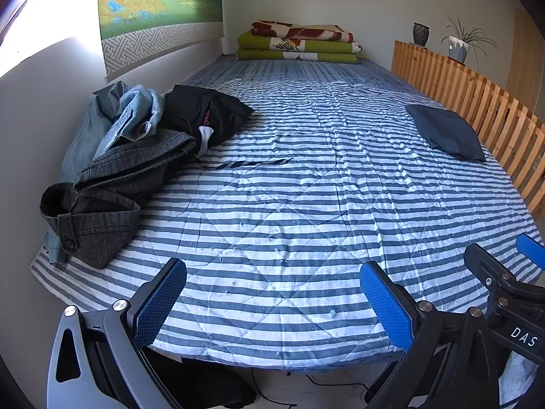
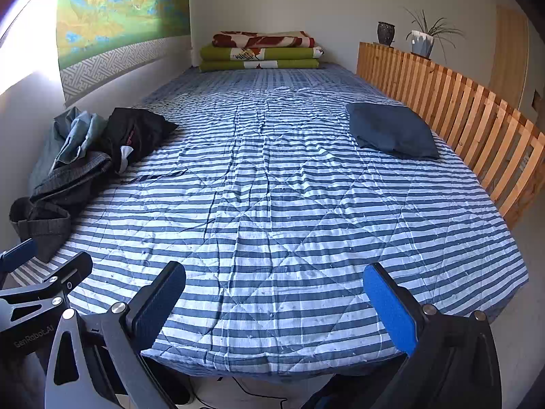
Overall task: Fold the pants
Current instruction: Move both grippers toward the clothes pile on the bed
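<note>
Both claws spread and empty, left gripper (image 1: 272, 301) and right gripper (image 2: 274, 301) at the bed's (image 1: 306, 204) near edge; unfolded pants pile (image 1: 112, 170) far left by the wall, so pinch the grey waistband only.

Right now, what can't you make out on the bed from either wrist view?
- Crumpled clothes pile, both views: garments overlap, count unclear.
- Red label on black garment, left wrist view: too small to read.
- Folded dark blue garment: type unclear.
- Floor under bed: cut off by tongs.
</note>
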Demonstrator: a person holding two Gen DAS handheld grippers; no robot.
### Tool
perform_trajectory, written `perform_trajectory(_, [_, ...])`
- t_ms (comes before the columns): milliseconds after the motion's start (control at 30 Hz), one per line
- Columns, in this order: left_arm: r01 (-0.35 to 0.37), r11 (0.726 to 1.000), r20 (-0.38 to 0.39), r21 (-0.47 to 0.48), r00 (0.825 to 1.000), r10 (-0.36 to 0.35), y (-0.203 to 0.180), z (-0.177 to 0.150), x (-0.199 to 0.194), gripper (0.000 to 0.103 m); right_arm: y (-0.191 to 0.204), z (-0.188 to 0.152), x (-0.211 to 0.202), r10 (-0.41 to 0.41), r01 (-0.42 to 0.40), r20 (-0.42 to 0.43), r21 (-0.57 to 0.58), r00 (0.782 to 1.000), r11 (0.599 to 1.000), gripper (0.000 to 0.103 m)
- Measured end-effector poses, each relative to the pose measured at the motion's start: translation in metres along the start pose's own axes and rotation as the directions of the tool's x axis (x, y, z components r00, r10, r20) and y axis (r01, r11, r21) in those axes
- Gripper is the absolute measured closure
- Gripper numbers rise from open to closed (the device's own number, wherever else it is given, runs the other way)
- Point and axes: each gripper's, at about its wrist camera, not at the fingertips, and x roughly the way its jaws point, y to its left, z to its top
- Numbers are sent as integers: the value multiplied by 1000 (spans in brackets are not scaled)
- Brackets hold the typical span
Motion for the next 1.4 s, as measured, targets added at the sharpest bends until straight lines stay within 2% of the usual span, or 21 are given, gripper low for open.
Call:
perform_trajectory(567, [-7,1000,10,-4,1000,7,4,1,0,0,-12,-5,8,-10,10,3,50,1000,999,0])
perform_trajectory(967, [-5,999,1,-43,1000,5,17,0,10,0,2,-2,19,51,-51,-29,11,998,999,0])
perform_trajectory(1167, [-23,997,-1,-80,1000,23,41,-3,17,0,17,8,28,96,-96,-39,-14,995,995,1])
perform_trajectory(1400, [-71,985,-1,-155,997,71,90,-5,25,0,61,32,46,137,-141,-57,-83,989,986,4])
